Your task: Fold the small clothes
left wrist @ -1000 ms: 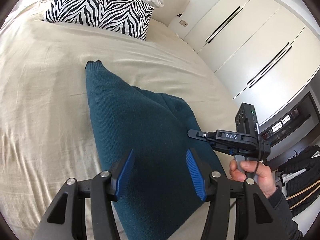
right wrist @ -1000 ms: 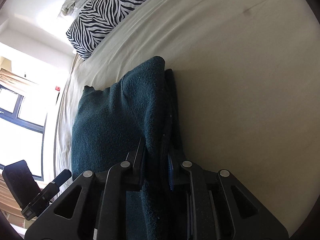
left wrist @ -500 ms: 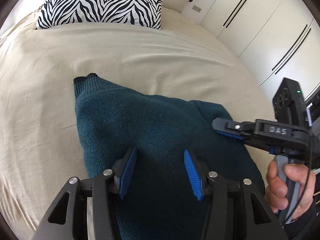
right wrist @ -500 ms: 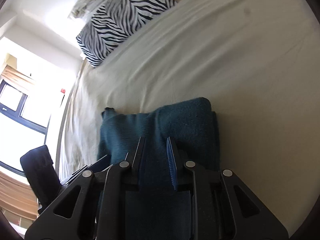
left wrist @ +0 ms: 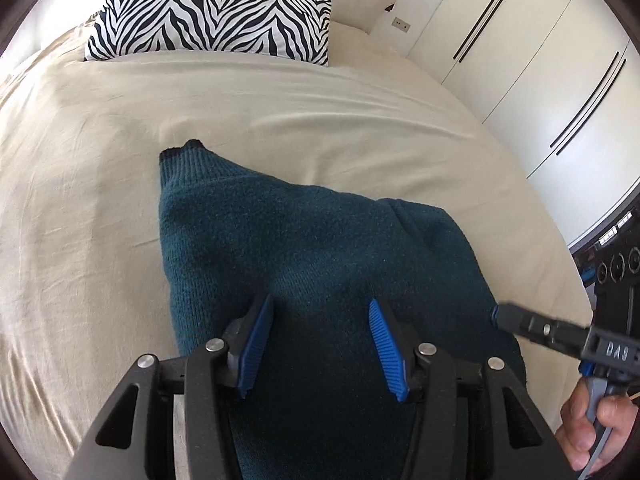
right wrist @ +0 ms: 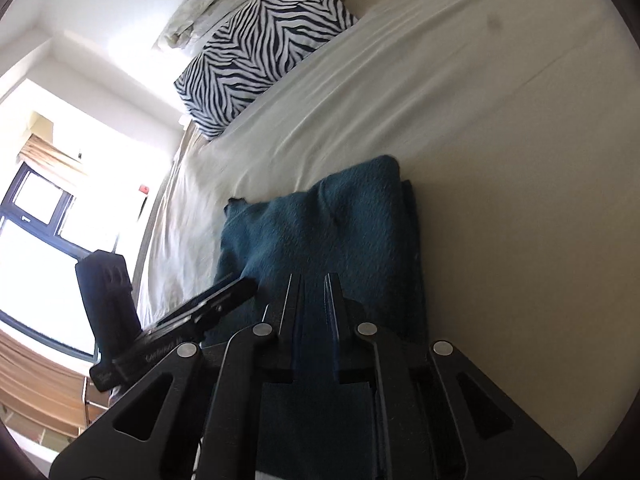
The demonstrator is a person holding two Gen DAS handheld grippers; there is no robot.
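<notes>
one teal knit garment [left wrist: 304, 264] lies folded on the cream bedsheet [left wrist: 100, 184], near the middle of the bed; its long axis runs from the camera end away toward the head of the bed, and one narrow ribbed cuff [left wrist: 182, 156] with a dark edge points that way, toward the single zebra-print pillow [left wrist: 212, 8]. in the right wrist view the same garment [right wrist: 320, 232] shows a thick folded edge along its right side, with a second layer peeking out just beside it. the left gripper [left wrist: 320, 344] hovers over the near end of the garment with its two blue pads [left wrist: 256, 344] standing about half apart, nothing clamped between them. the right gripper [right wrist: 313, 300] has its jaws drawn almost fully together with only a thin slit left; no cloth is pinched between them, and the garment lies below. from the left wrist view the right gripper [left wrist: 500, 316] reaches in from the right edge, its tip at the garment's right border, held by a hand [left wrist: 588, 436]. a white crumpled sheet [right wrist: 208, 4] sits behind the pillow, white wardrobe doors [left wrist: 520, 60] stand beyond the bed, and one bright window [right wrist: 36, 216] lies on the other side. nothing lies on the garment itself.
</notes>
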